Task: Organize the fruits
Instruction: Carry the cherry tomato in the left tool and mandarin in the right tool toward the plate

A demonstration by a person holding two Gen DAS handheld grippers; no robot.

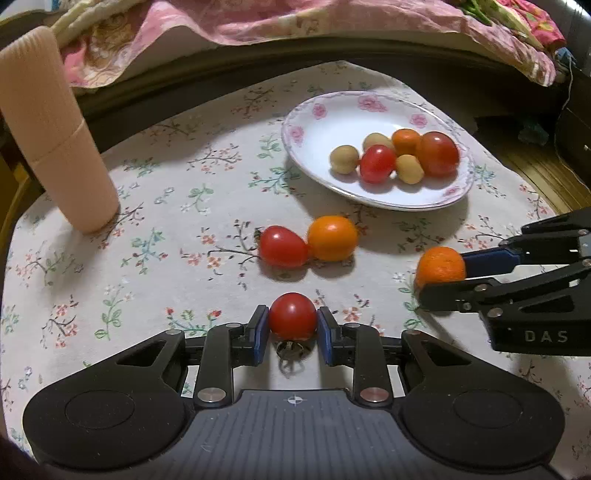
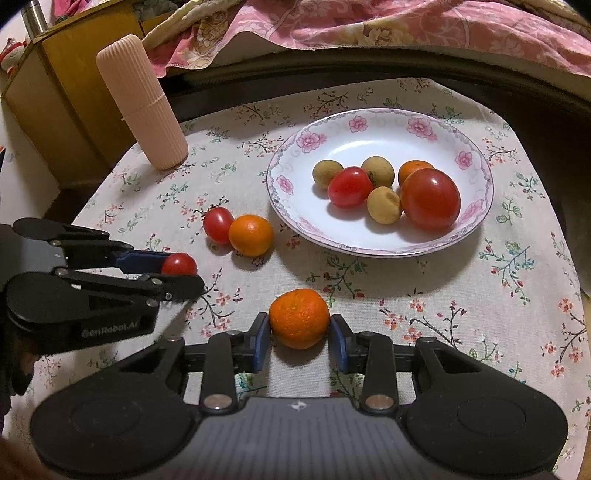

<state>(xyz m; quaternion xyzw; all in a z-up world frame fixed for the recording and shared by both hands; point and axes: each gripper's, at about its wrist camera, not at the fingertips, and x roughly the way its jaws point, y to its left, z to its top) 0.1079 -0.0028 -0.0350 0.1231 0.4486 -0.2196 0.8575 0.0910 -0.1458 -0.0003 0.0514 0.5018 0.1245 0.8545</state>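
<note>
My left gripper [image 1: 292,325] is shut on a small red tomato [image 1: 292,315], both blue pads pressing its sides; the right wrist view shows the same tomato [image 2: 179,264] at the left. My right gripper [image 2: 299,332] is shut on a small orange [image 2: 299,318], and the orange [image 1: 439,266] also shows at the right edge of the left wrist view. A flowered white plate [image 1: 332,107] [image 2: 369,125] holds two tomatoes, an orange and three tan round fruits. On the cloth in front of it, a red tomato [image 1: 282,246] touches an orange [image 1: 332,238].
A tall ribbed pink container [image 1: 55,136] [image 2: 142,103] stands at the far left of the floral tablecloth [image 1: 166,206]. A dark bed edge with pink bedding [image 2: 369,29] runs behind the table. A wooden cabinet [image 2: 66,85] stands at the far left.
</note>
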